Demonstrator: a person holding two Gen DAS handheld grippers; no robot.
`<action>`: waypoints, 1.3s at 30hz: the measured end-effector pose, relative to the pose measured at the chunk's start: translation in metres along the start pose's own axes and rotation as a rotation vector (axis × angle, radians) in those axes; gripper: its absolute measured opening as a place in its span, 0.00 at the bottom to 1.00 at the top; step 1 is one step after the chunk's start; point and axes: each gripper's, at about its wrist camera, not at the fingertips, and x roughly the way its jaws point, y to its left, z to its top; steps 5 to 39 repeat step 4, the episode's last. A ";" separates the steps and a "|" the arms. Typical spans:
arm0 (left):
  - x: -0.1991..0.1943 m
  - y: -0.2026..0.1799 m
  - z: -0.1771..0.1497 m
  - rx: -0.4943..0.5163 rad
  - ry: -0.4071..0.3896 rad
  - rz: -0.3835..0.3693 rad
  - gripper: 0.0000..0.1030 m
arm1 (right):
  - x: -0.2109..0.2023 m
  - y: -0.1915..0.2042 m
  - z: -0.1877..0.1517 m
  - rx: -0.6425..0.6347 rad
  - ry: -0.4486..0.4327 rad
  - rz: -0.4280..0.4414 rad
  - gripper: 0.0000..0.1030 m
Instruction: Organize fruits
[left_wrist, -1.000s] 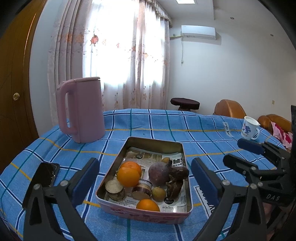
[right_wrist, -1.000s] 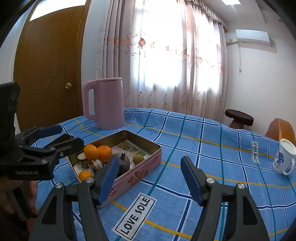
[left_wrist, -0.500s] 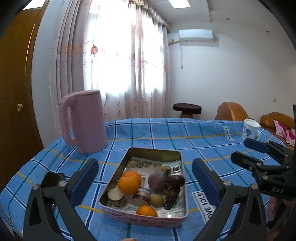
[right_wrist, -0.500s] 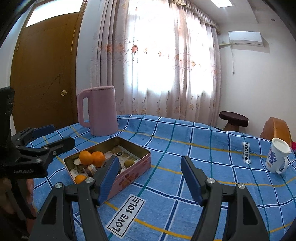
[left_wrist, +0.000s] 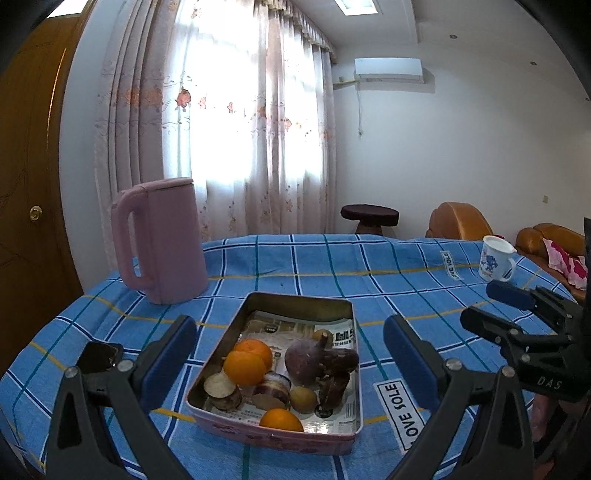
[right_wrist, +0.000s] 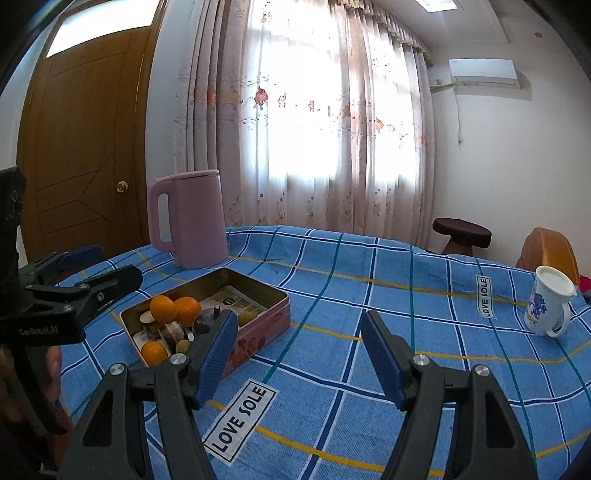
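A pink metal tin (left_wrist: 343, 369) lined with printed paper sits on the blue checked tablecloth. It holds three oranges (left_wrist: 245, 365), a purple fruit (left_wrist: 303, 358), a small green fruit (left_wrist: 303, 399), dark brown pieces (left_wrist: 338, 373) and cut slices. My left gripper (left_wrist: 290, 363) is open and empty, its jaws standing either side of the tin from the near side. My right gripper (right_wrist: 297, 354) is open and empty, right of the tin (right_wrist: 258, 332). Each gripper shows in the other's view: the right one (left_wrist: 517, 314) and the left one (right_wrist: 74, 273).
A pink kettle (left_wrist: 160, 240) stands behind the tin at the left. A white mug with a blue print (right_wrist: 550, 306) stands at the far right. A dark phone (left_wrist: 99, 356) lies near the left table edge. A stool (right_wrist: 461, 230) and an orange chair stand beyond the table.
Both grippers have pulled back and risen a little, so the tin looks smaller and lower in both views. Both stay open and the tin's contents have not moved.
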 end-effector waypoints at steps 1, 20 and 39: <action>0.000 -0.001 0.000 -0.001 -0.001 -0.004 1.00 | 0.000 -0.001 -0.001 -0.001 0.002 -0.002 0.68; 0.000 -0.002 -0.001 -0.002 -0.002 -0.021 1.00 | 0.000 -0.002 -0.002 0.000 0.004 -0.006 0.68; 0.000 -0.002 -0.001 -0.002 -0.002 -0.021 1.00 | 0.000 -0.002 -0.002 0.000 0.004 -0.006 0.68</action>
